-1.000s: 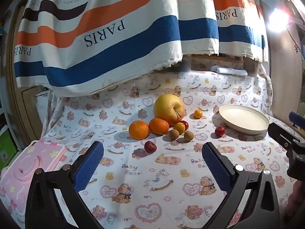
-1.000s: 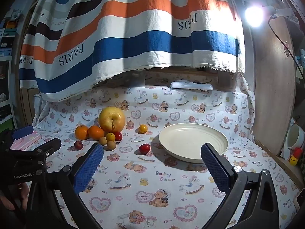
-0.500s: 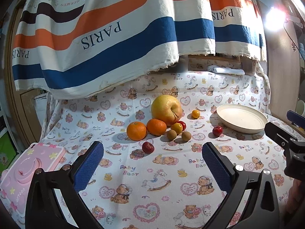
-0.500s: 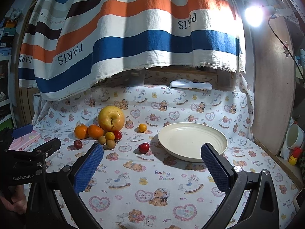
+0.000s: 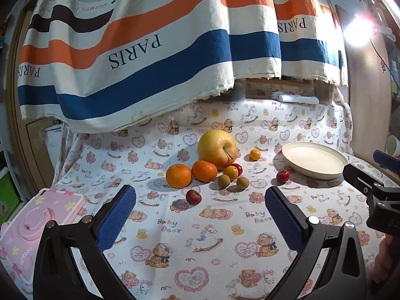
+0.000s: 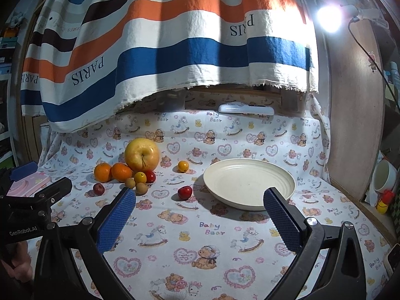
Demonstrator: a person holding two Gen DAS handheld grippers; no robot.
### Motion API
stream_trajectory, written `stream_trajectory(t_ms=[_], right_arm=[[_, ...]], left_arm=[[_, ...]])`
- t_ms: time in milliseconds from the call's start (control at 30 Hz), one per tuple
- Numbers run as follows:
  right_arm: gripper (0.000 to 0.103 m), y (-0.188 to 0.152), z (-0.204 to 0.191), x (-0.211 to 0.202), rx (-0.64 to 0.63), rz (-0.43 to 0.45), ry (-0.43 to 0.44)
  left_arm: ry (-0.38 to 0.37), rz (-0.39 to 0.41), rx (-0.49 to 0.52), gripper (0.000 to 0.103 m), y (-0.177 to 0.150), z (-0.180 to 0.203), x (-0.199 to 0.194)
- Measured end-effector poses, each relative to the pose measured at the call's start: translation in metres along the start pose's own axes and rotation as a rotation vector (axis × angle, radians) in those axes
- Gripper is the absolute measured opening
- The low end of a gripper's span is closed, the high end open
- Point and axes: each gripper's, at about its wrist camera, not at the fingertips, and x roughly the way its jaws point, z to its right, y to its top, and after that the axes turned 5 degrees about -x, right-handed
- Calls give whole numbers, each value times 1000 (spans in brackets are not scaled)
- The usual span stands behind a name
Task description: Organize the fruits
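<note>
A big yellow apple heads a cluster of fruit on the bear-print cloth: two oranges, small yellow and red fruits and two brown ones. One small red fruit lies in front of the cluster, another beside the cream plate, which holds nothing. A tiny yellow fruit sits apart behind. My left gripper is open above bare cloth, short of the fruit. My right gripper is open too, low before the plate.
A pink case lies at the left edge of the table. A striped PARIS cloth hangs over the back. A bright lamp shines top right beside a wooden panel. A cup and a small bottle sit on the right ledge.
The left gripper's view has shifted a little, so the fruit sits slightly lower and left in it. The right gripper has barely moved. Both stay open.
</note>
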Motion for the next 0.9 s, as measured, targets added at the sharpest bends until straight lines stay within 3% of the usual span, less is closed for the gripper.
stream_trajectory(t_ms=[200, 567, 900], right_arm=[[103, 0, 6, 11, 33, -69, 6], [103, 0, 7, 9, 32, -59, 6], [103, 0, 9, 7, 41, -53, 2]], left_arm=[[1, 11, 22, 102, 0, 4, -2], [-21, 19, -15, 102, 0, -1, -7], [11, 67, -23, 102, 6, -5, -15]])
